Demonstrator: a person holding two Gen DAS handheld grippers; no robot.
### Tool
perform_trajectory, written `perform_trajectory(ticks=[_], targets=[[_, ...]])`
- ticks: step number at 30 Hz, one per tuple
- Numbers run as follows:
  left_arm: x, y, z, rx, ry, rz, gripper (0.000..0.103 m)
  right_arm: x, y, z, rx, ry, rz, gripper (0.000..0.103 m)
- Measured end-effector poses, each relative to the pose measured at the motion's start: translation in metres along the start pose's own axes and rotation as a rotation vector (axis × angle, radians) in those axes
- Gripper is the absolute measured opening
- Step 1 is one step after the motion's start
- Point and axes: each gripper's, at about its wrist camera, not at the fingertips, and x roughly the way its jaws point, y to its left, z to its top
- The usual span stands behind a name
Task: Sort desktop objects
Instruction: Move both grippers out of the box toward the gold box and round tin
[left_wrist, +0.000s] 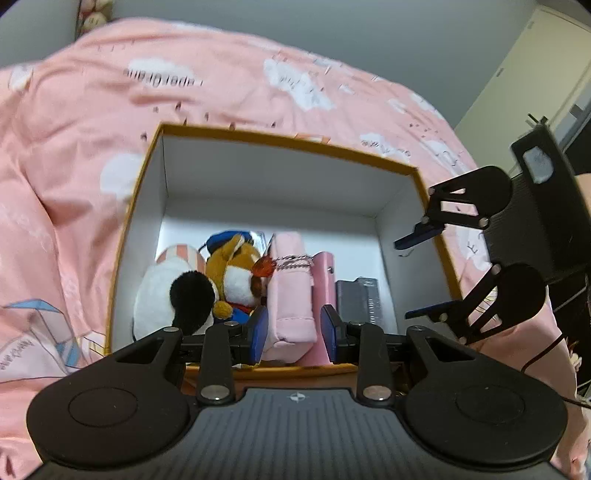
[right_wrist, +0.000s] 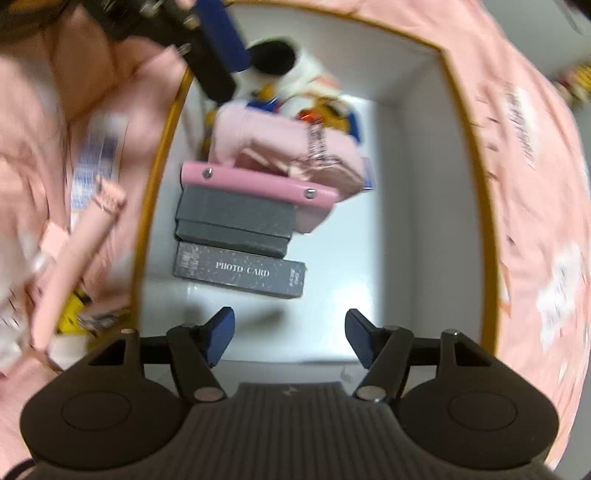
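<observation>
Your left gripper (left_wrist: 293, 332) pinches the soft pink fabric pouch (left_wrist: 290, 295) standing inside the orange-rimmed white cardboard box (left_wrist: 280, 140). Your right gripper (right_wrist: 290, 338) hangs wide open, empty, above the grey "PHOTO CARD" box (right_wrist: 240, 271).

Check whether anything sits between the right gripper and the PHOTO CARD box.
Nothing visible does. The right gripper hangs open and empty over the white floor of the cardboard box, and only bare floor lies between it and the PHOTO CARD box.
</observation>
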Motion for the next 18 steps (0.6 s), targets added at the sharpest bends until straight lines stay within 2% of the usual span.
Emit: perform_trajectory(ticks=[1,2,5,6,7,11,13,18], targets=[[-0.005,-0.004,-0.002,0.012,-0.010,-0.001,0.035,-0.010,0.018,0.007,0.042,-0.019,-0.012,0.068],[-0.010,-0.007,-0.005,0.023,-0.019,-0.005,0.035,-0.008,0.020,0.046,0.083,-0.038,-0.029,0.068],[-0.024,-0.020,-0.014,0.064,-0.037,-0.013,0.035,-0.029,0.057,0.040,0.215,-0.107,-0.083,0.068],[-0.027,-0.026,-0.017,0.080,-0.042,-0.011,0.035,-0.015,0.058,0.052,0.256,-0.134,-0.095,0.068],[-0.030,-0.031,-0.020,0.096,-0.046,-0.010,0.035,-0.019,0.060,0.053,0.300,-0.159,-0.109,0.068],[-0.033,-0.048,-0.036,0.163,-0.043,-0.008,0.035,-0.029,0.095,0.029,0.437,-0.234,-0.173,0.068],[-0.029,-0.057,-0.047,0.198,-0.007,-0.007,0.035,-0.041,0.111,0.020,0.497,-0.270,-0.196,0.068],[-0.019,-0.076,-0.072,0.244,0.112,-0.047,0.035,-0.028,0.154,-0.001,0.701,-0.357,-0.142,0.068]])
